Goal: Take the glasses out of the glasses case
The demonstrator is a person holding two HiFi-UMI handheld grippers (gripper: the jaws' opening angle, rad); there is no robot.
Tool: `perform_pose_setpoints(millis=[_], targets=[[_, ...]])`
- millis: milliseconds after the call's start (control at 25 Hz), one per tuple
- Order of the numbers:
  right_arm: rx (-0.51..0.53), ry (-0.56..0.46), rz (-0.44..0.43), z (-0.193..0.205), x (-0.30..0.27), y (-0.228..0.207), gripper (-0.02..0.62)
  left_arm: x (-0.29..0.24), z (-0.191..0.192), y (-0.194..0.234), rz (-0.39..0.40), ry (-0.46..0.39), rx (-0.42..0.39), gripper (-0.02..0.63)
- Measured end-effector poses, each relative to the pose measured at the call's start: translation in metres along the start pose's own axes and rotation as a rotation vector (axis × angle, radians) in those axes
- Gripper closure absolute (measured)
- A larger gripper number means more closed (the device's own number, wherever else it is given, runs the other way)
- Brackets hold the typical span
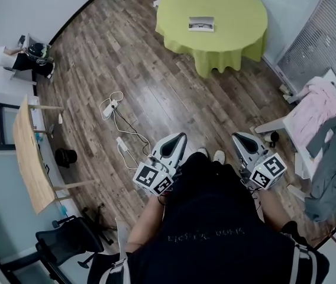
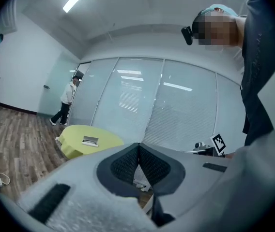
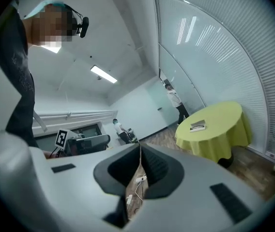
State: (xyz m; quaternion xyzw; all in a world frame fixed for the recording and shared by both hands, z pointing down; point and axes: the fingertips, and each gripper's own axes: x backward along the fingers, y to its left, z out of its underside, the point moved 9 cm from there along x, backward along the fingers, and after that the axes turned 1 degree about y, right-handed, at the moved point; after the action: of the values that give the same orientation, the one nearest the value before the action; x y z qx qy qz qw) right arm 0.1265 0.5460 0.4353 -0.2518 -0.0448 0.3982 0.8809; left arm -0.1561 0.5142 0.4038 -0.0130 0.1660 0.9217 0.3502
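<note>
The glasses case [image 1: 202,23] is a small pale rectangle lying on the round table with the yellow-green cloth [image 1: 233,10], far across the room. It also shows in the left gripper view as the case [image 2: 90,140] and in the right gripper view as the case [image 3: 198,125]; it is too small to tell whether its lid is up. My left gripper [image 1: 183,136] and right gripper [image 1: 237,136] are held close to the person's body above the wooden floor, well short of the table. Both have their jaws pressed together with nothing between them, as the left gripper [image 2: 138,145] and right gripper [image 3: 140,145] show.
A white power strip with cables [image 1: 112,106] lies on the floor ahead to the left. A wooden desk [image 1: 29,158], a black bin [image 1: 66,157] and an office chair [image 1: 67,238] stand at left. Clothes drape a white rack [image 1: 328,141] at right. A person [image 2: 67,100] walks near the glass wall.
</note>
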Motion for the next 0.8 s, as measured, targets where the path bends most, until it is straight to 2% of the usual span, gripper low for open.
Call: perform_pose_setpoints(millis=[400,600,800], targets=[[-0.032,0.007,0.028,-0.005,0.003,-0.027,0.563,-0.029,0.004,0.013,0.004,0.017,-0.012,0.589],[-0.023,0.021,0.039,-0.015,-0.014,-0.040,0.563,-0.049,-0.001,0.036,0.009,-0.002,0.016,0.589],[-0.025,0.041,0.034,-0.029,-0.042,-0.053,0.563,-0.070,-0.012,0.061,0.024,0.019,-0.017,0.589]])
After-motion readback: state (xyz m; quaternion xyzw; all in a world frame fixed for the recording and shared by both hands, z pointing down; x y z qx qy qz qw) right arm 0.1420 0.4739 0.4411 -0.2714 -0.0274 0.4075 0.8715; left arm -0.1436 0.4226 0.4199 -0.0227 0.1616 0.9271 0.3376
